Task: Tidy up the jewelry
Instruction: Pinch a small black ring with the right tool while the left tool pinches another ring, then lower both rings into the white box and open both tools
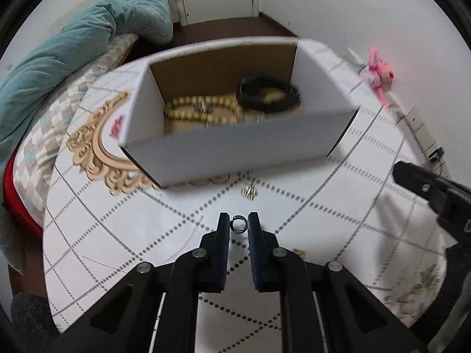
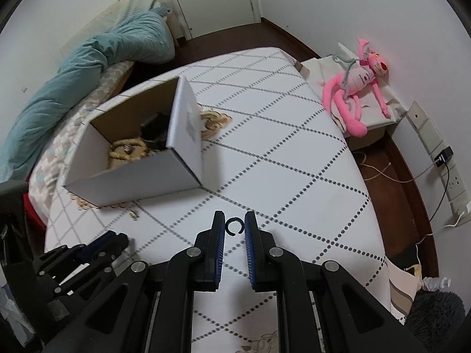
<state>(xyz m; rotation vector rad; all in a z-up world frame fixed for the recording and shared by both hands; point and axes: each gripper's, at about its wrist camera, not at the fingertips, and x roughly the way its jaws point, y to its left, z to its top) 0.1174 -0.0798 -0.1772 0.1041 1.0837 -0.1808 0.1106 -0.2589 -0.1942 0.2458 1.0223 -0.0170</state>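
left tongs [image 1: 238,224] clamped on a small dark hoop earring [image 1: 238,224], held above the desk [image 1: 338,200]. right tongs [image 2: 234,225] clamped on a second dark open hoop [image 2: 234,226], gap in the ring facing down. so 2 hoops, one per tongs.

white cardboard box [image 1: 223,153] sits on the desk ahead of both tongs, top open, brown inside. in it: 1 wooden bead necklace [image 1: 203,108] on the floor of the box, 1 black coiled band [image 1: 268,94] toward its right side, plus a small metallic piece on the beads, too blurred to name. nothing between either tongs and the box's near wall.

1 small gold piece [image 1: 249,191] lies on the desk just in front of the box, between box and left tongs. ornate tan carved frame [image 1: 97,147] lies under/behind the box, poking out on its left and also past its far corner.

around: teal duvet [image 1: 73,47] on the bed left of the desk, pink panther plush [image 2: 356,94] on a side stand to the right.

left view only: box contents clearly. right view only: wall sockets with a plugged charger [image 2: 441,156], cables on the floor, full plush. each view catches the other tongs at its edge.
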